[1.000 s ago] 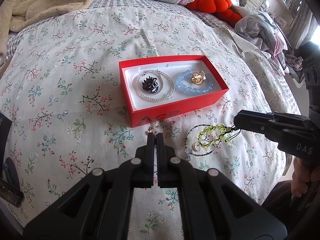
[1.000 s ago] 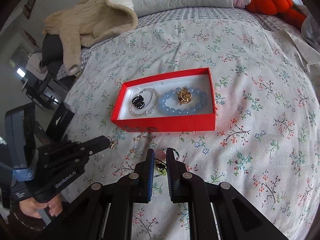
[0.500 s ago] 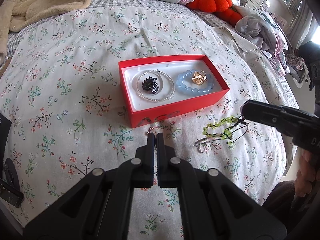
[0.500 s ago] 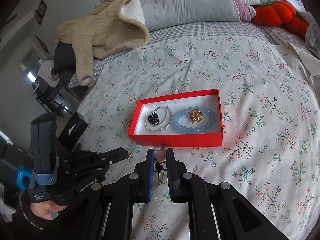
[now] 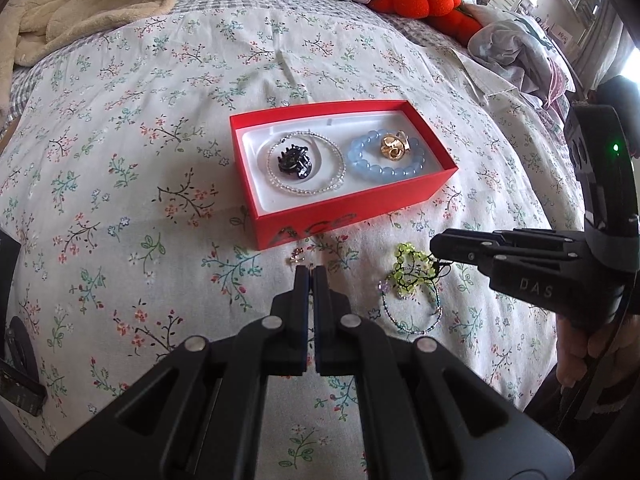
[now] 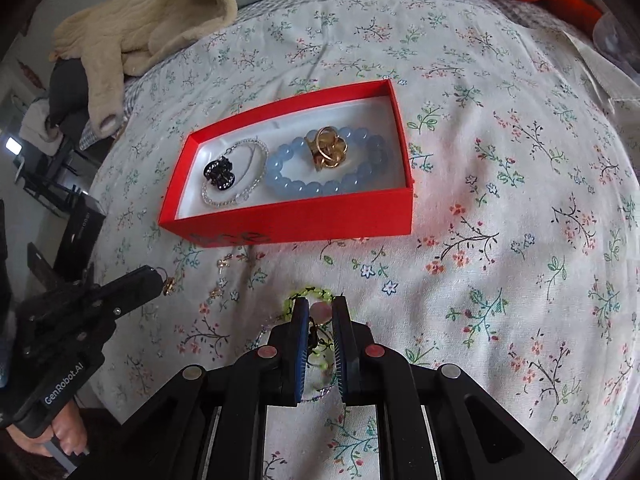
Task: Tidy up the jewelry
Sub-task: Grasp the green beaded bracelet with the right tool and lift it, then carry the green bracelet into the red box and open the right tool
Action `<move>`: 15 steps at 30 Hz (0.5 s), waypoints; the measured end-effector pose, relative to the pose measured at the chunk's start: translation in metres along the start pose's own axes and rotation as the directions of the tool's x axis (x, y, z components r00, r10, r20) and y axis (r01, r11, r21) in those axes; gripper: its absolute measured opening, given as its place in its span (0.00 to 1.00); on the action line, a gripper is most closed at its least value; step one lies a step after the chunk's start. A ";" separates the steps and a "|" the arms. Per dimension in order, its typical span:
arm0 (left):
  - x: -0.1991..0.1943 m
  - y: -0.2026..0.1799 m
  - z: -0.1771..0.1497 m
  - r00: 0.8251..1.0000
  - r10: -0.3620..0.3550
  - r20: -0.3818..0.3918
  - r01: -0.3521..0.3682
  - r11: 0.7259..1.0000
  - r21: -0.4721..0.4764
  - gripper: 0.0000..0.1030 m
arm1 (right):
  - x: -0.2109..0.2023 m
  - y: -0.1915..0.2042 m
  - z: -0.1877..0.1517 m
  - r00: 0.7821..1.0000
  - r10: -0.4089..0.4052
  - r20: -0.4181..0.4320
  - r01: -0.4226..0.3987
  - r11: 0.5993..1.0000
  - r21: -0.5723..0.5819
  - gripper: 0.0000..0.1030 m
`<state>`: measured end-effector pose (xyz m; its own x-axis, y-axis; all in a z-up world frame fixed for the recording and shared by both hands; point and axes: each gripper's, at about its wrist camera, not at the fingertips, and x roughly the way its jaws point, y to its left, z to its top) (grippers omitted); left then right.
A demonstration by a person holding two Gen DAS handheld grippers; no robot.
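A green bead bracelet [image 6: 310, 294] sits low in the frame, pinched in my right gripper [image 6: 320, 308]. My left gripper [image 5: 311, 270] is closed on a small earring [image 6: 168, 284], below the red box [image 5: 360, 210].

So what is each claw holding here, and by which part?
Left claw pinches a small gold earring by its loop. Right claw appears to grip the green bead bracelet at its pink bead and dark cord.
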<state>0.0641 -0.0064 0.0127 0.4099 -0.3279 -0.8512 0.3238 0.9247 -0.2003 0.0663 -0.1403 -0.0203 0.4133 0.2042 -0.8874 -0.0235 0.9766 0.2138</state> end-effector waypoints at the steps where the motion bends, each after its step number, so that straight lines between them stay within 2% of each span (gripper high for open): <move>1: -0.001 0.000 0.000 1.000 -0.002 0.003 0.002 1.000 -0.001 0.02 | -0.002 -0.001 0.001 1.000 0.005 0.007 -0.005 1.000 0.009 0.11; 7: -0.012 0.005 0.008 0.999 -0.029 0.028 0.029 0.999 -0.015 0.02 | -0.029 0.004 0.006 0.996 0.040 0.083 -0.040 0.999 -0.003 0.11; 12: -0.022 0.012 0.018 0.994 -0.096 0.049 0.099 0.993 -0.059 0.02 | -0.055 0.006 0.010 0.986 0.069 0.150 -0.068 0.998 -0.011 0.11; 15: -0.027 0.014 0.024 0.992 -0.107 0.068 0.112 0.991 -0.074 0.02 | -0.068 0.005 0.017 0.979 0.082 0.188 -0.082 0.997 -0.011 0.11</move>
<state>0.0779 0.0102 0.0441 0.4297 -0.4374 -0.7899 0.3038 0.8939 -0.3297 0.0531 -0.1506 0.0482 0.5740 0.2674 -0.7740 -0.0669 0.9573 0.2811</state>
